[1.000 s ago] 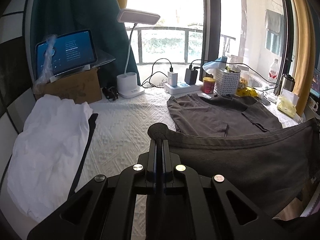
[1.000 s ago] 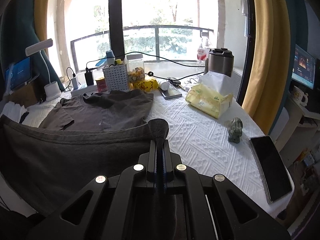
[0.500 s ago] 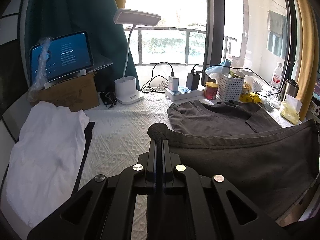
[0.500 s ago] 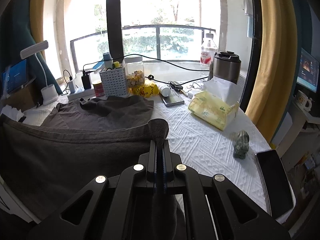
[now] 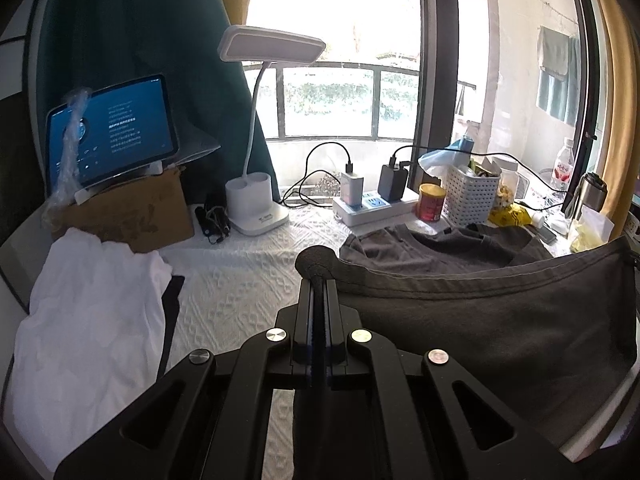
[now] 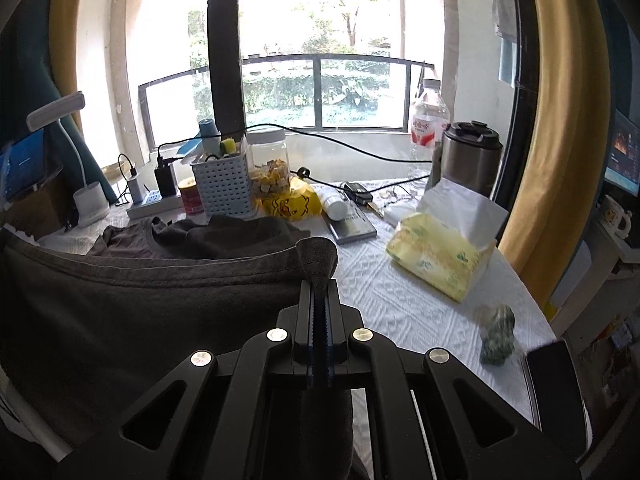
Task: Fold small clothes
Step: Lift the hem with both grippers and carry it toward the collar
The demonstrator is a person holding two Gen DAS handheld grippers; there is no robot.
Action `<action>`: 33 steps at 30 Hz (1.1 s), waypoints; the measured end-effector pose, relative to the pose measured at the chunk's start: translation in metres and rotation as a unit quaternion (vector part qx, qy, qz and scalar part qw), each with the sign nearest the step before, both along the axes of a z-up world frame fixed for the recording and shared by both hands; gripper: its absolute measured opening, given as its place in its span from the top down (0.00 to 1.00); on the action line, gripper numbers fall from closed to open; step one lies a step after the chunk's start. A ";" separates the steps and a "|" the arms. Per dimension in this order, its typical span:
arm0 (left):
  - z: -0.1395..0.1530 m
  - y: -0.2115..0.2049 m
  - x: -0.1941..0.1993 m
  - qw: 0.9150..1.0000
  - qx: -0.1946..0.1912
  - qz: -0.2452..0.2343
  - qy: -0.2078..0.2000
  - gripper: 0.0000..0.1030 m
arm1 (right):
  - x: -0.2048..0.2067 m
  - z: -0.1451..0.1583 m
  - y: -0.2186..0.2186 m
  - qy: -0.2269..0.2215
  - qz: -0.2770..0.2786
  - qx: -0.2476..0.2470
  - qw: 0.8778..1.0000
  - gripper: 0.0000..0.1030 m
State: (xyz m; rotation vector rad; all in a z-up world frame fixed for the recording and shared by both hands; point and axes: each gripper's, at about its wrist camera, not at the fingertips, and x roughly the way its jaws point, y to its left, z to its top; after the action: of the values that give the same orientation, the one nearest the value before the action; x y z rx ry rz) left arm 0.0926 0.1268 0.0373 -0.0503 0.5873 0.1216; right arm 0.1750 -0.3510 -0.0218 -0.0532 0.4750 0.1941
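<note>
White cloth (image 5: pixel 92 320) shows only from left wrist.

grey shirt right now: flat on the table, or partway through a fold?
Partway through a fold. The grey shirt has its hem lifted, pinched by the left gripper and right gripper, while its collar end lies on the table.

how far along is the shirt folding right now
Done: little that shows; a white garment lies loosely piled at the table's left, not neatly folded. In hand: the left hand-held gripper and right hand-held gripper each pinch a corner of the grey t-shirt, its hem lifted toward the collar end on the tablecloth. Left: laying the hem down, then further folds.
</note>
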 end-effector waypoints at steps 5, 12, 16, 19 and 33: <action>0.002 0.002 0.018 1.000 0.004 -0.003 -0.005 0.98 | 0.020 0.004 0.007 -0.002 0.001 -0.002 1.000 0.95; 0.003 0.007 0.045 1.000 0.015 -0.008 -0.010 0.98 | 0.046 0.009 0.013 -0.005 0.001 -0.004 1.000 0.95; 0.003 0.007 0.060 1.000 0.022 -0.010 -0.013 0.98 | 0.063 0.011 0.015 -0.006 0.002 -0.008 1.000 0.95; 0.003 0.007 0.072 1.000 0.024 -0.010 -0.015 0.98 | 0.074 0.012 0.016 -0.007 0.002 -0.011 1.000 0.95; 0.003 0.013 0.133 0.999 0.049 -0.011 -0.022 0.98 | 0.133 0.017 0.020 -0.015 0.008 -0.013 1.000 0.95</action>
State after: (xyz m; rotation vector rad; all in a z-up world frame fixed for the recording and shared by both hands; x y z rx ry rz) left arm 0.2255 0.1399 0.0399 0.0478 0.5378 0.1265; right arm 0.3085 -0.3312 -0.0053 -0.0846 0.4466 0.2035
